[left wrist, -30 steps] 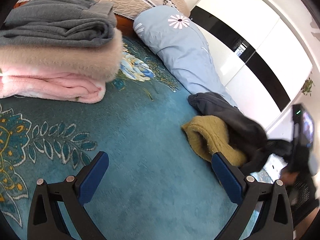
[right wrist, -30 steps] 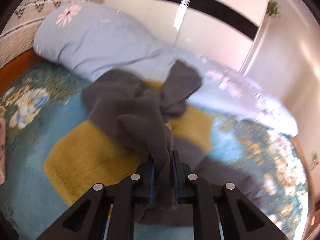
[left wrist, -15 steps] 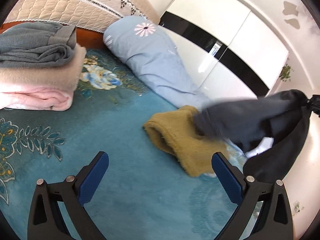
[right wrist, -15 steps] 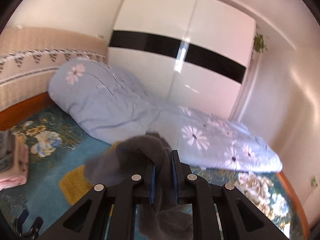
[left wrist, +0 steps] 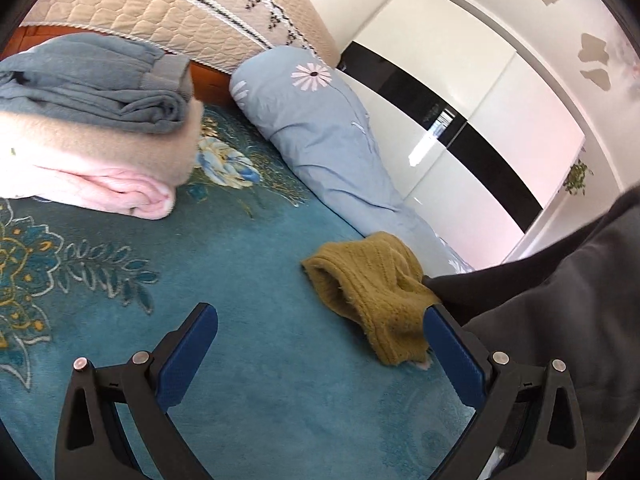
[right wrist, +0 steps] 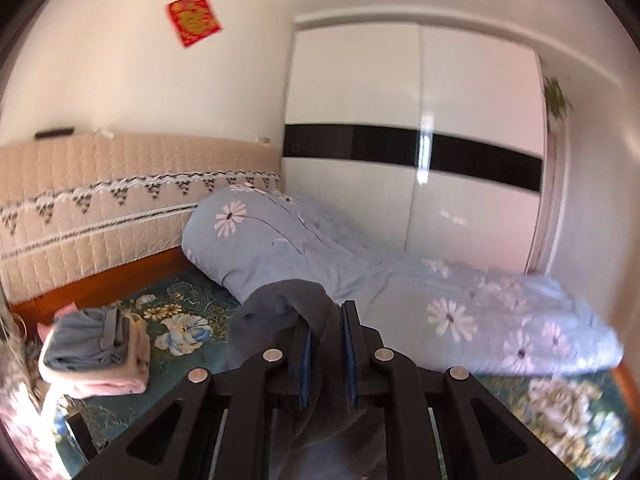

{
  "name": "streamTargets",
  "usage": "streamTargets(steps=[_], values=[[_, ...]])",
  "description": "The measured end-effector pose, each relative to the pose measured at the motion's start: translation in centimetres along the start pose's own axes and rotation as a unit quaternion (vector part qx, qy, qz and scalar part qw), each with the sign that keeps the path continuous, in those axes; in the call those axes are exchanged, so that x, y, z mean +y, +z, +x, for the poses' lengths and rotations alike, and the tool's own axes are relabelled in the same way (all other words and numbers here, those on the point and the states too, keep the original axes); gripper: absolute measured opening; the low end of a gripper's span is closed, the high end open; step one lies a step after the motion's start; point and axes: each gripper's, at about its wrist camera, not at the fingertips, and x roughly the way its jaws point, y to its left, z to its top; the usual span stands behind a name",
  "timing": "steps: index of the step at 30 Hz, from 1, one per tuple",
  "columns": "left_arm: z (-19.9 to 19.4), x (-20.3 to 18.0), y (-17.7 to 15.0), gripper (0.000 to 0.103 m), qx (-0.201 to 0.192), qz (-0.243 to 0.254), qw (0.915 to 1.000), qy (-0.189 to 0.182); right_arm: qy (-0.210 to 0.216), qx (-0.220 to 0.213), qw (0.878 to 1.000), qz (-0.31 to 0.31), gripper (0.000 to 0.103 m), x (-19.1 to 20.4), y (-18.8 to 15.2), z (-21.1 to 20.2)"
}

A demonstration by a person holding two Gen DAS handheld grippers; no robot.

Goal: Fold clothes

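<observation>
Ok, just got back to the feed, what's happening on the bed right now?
The right gripper is shut on a dark grey soft garment and holds it up above the teal floral bedspread. The left gripper is open, low over the bedspread, holding nothing. A mustard-yellow knitted garment lies unfolded ahead of it. A stack of folded grey, beige and pink clothes sits near the headboard.

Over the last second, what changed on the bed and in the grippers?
The right gripper, clamped on the dark grey garment throughout, lifted it off the mustard sweater, up from the teal blanket; it now hangs at the right of the left wrist view. Unchanged: the left gripper open and empty, the sweater lying flat, the folded stack and blue duvet in place.
</observation>
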Motion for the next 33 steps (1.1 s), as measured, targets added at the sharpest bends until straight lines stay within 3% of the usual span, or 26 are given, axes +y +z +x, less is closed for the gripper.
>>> streamTargets(steps=[3,7,11,14,16,19,20,21,26,29,33], values=[[0.1,0.2,0.0,0.102,0.002,-0.004,1.0000,0.003,-0.039,0.094,0.994,0.026,0.015,-3.7,-4.3,6.0],[1.1,-0.7,-0.7,0.102,0.025,0.022,0.9994,0.010,-0.083,0.201,0.974,0.061,0.015,-7.3,-12.7,12.6],[2.2,-1.9,-1.7,0.102,0.049,0.055,0.9971,0.020,-0.124,0.253,0.954,0.102,0.015,-10.7,-18.4,15.4],[2.5,-2.7,-2.2,0.102,0.058,0.075,0.9952,0.024,-0.112,0.265,0.948,0.136,0.020,-13.1,-19.5,15.0],[2.7,-3.1,-2.5,0.102,0.062,0.086,0.9940,0.027,-0.099,0.261,0.949,0.146,0.022,-13.7,-19.4,14.3],[2.8,-3.3,-2.6,0.102,0.067,0.086,0.9938,0.025,-0.082,0.238,0.958,0.141,0.038,-13.9,-18.3,12.5],[2.8,-3.3,-2.6,0.102,0.069,0.081,0.9941,0.024,-0.080,0.228,0.961,0.137,0.049,-14.0,-17.9,11.8],[2.7,-3.1,-2.7,0.102,0.070,0.072,0.9947,0.022,-0.081,0.216,0.964,0.135,0.054,-13.9,-17.4,11.0],[2.3,-2.5,-3.1,0.102,0.079,0.034,0.9963,0.000,-0.057,0.179,0.974,0.129,0.061,-11.6,-16.5,6.6],[2.0,-2.7,-3.2,0.102,0.074,0.039,0.9964,0.010,0.041,0.219,0.968,0.118,0.065,-6.5,-18.8,5.8],[1.7,-2.5,-3.9,0.102,0.084,0.039,0.9957,0.007,0.136,0.279,0.947,0.084,0.066,1.8,-23.1,6.9]])
